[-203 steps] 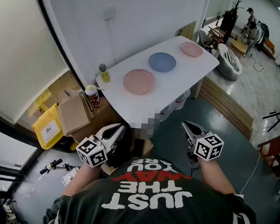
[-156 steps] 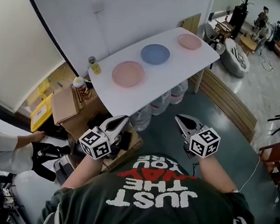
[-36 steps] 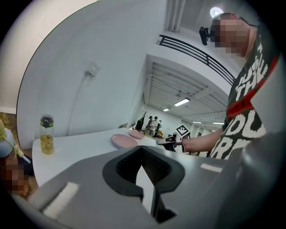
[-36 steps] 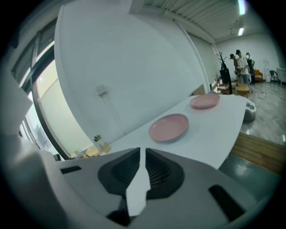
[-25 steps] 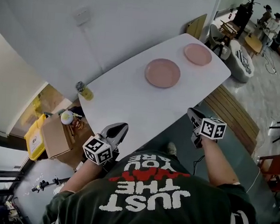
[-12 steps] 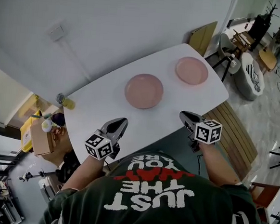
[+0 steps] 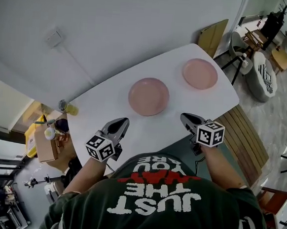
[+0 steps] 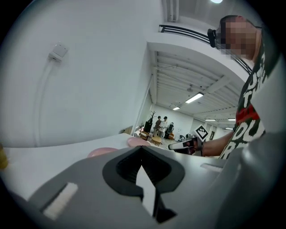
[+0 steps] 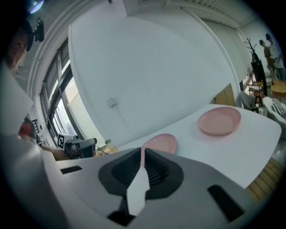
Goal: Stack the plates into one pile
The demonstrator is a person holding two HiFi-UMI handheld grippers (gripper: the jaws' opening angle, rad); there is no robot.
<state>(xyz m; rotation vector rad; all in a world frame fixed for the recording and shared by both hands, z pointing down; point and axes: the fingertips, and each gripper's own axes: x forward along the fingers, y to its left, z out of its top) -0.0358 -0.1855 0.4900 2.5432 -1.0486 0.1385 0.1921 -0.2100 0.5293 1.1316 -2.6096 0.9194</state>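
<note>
Grey jaws of the left gripper (image 7: 121,122) are pressed together on nothing, lower left of centre in the head view, at the near edge of the white table (image 7: 99,108). The right gripper (image 7: 184,117), right of centre, also has its jaws together, empty. Beyond lie 2 pink plates, apart: the near plate (image 7: 149,96) at centre, the far plate (image 7: 199,73) upper right.

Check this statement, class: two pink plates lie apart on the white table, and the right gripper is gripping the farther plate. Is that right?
Not quite. The right gripper grips nothing: the right gripper view shows its jaws together and empty, with both plates lying clear of them. The rest holds: the nearer plate and the farther plate are both pink and lie apart on the white table.
</note>
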